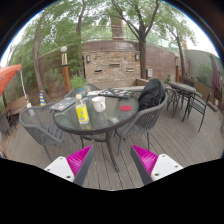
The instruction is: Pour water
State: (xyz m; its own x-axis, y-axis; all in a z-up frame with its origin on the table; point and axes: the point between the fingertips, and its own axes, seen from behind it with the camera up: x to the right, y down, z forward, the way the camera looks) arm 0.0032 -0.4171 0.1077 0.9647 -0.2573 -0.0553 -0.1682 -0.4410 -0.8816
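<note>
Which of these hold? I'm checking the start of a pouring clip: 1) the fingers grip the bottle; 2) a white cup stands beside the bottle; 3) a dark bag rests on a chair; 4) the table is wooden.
1) False: the fingers are open and empty, and the yellow-labelled bottle stands on the table well beyond them.
2) True: the white cup stands on the table close to the bottle.
3) True: the dark bag sits on a chair at the table.
4) False: the round table has a glass top.
</note>
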